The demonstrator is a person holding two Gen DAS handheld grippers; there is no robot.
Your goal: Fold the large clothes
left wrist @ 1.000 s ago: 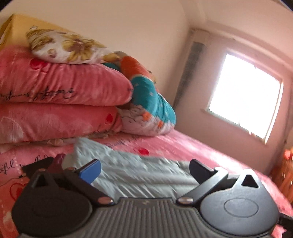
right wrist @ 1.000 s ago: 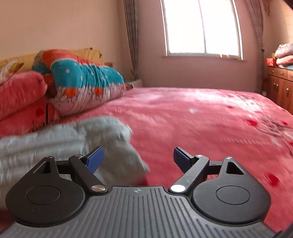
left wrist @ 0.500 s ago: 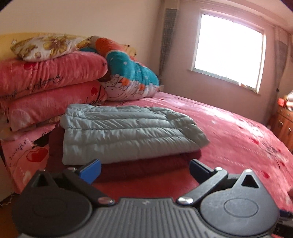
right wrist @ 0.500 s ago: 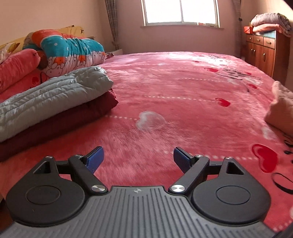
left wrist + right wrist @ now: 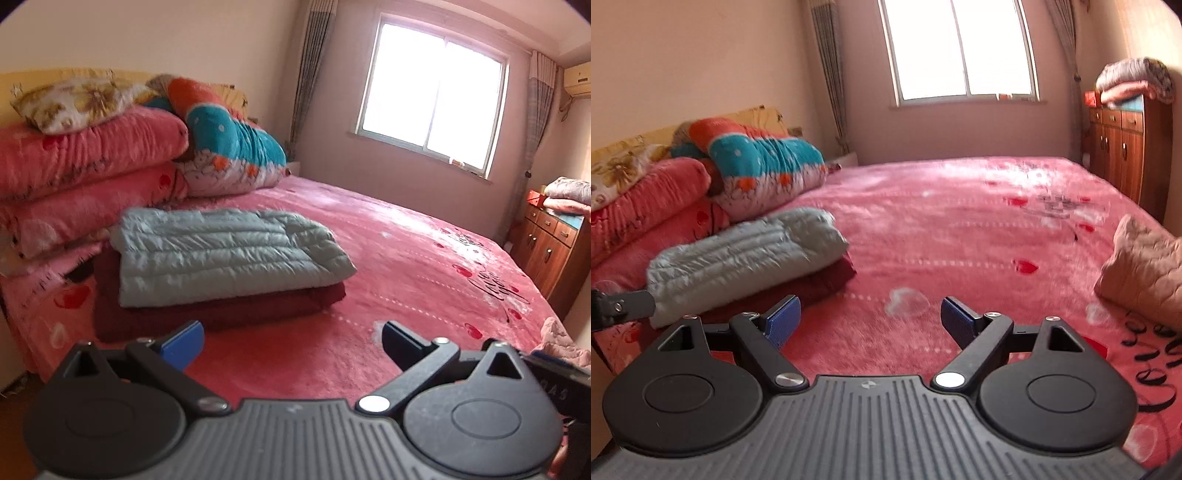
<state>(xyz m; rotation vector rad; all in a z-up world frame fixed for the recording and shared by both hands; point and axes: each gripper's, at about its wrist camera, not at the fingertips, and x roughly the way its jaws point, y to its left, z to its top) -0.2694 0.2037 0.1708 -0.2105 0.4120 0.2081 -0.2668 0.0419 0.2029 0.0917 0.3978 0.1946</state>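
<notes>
A folded pale grey-green quilted jacket lies on top of a folded dark red garment on the pink bed. My left gripper is open and empty, held back from the pile's near edge. In the right wrist view the same jacket and red garment lie to the left. My right gripper is open and empty above the bedspread. A beige quilted garment lies unfolded at the right edge of the bed, its corner showing in the left wrist view.
Stacked pink quilts, a floral pillow and a teal-orange quilt fill the head of the bed. A wooden cabinet with folded blankets stands on the right under the window. The left gripper's side shows at the right view's left edge.
Both grippers have pulled back and risen from the grey jacket, which stays folded on the red garment. The whole pile and more of the bed have come into view.
</notes>
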